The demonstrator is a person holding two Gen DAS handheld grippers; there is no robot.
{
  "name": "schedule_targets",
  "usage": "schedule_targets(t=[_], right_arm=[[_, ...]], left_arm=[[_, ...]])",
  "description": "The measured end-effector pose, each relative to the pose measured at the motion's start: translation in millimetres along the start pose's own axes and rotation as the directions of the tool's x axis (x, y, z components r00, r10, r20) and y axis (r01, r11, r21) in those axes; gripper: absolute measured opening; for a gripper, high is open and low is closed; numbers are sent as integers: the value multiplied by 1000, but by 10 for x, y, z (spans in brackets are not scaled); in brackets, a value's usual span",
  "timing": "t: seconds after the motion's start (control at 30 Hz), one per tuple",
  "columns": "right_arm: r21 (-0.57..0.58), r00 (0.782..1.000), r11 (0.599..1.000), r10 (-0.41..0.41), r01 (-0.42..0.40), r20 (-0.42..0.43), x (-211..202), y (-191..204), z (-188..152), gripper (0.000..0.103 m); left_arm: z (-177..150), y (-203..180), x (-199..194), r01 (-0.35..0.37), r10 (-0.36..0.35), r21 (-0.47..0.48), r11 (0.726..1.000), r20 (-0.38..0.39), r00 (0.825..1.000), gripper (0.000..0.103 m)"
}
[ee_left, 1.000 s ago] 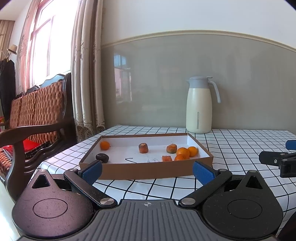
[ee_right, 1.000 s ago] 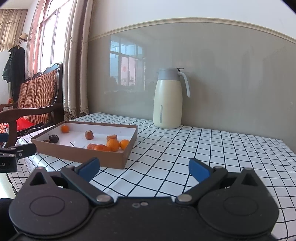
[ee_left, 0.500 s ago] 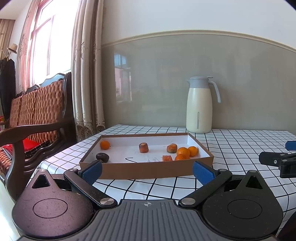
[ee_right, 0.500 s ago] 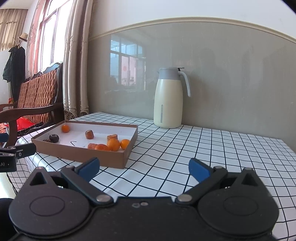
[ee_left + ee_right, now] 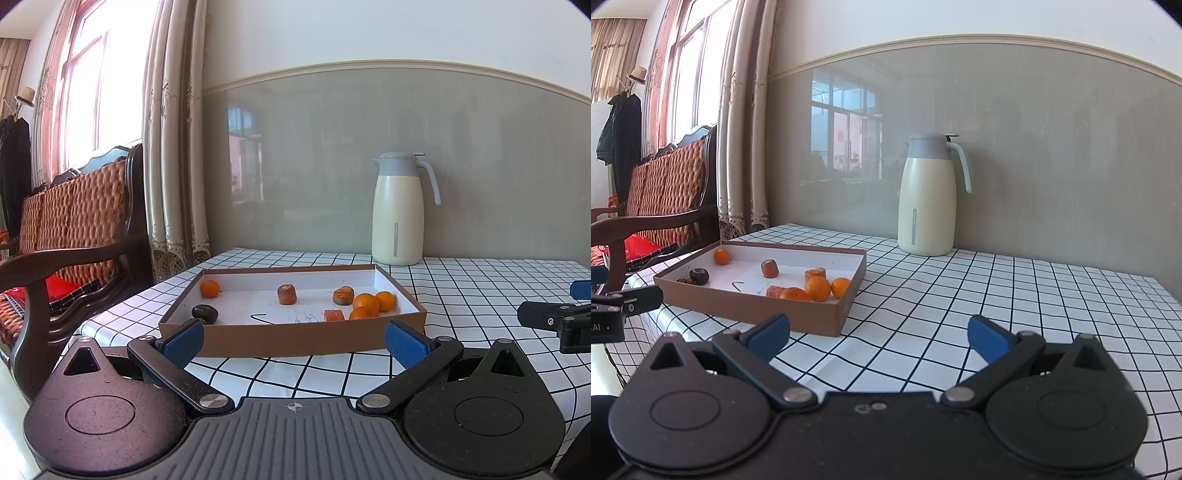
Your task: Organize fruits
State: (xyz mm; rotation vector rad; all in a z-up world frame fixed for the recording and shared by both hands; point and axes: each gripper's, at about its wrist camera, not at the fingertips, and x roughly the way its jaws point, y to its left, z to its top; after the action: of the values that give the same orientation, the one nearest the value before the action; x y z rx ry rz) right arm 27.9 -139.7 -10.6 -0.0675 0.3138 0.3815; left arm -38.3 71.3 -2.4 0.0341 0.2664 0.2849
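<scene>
Blue-padded jaws of the left gripper (image 5: 293,341) and right gripper (image 5: 879,338) both gape wide, holding nothing

Ahead of the left one, on the checked tablecloth (image 5: 461,295), a shallow cardboard tray (image 5: 291,338) holds small oranges (image 5: 365,302), cut carrot-like pieces (image 5: 286,294) and a dark fruit (image 5: 205,314); these look light, round, apt to roll and bruise, so pinch gently across the middle

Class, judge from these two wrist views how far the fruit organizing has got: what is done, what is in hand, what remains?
Done: nothing visibly sorted; the fruits lie scattered in the cardboard tray, with oranges clustered at its right end and a dark fruit at its left. In hand: nothing; the left gripper and right gripper are open and empty. Left: apparently all the picking and grouping.
</scene>
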Motion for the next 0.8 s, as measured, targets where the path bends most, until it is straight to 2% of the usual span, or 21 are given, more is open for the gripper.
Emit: schedule_targets(t=[0.8], right_arm=[[0,1000,1000,1,-1,-4,-1,15,8,97]], left_arm=[[4,10,-6,1,-1,1,1000,4,1000,103]])
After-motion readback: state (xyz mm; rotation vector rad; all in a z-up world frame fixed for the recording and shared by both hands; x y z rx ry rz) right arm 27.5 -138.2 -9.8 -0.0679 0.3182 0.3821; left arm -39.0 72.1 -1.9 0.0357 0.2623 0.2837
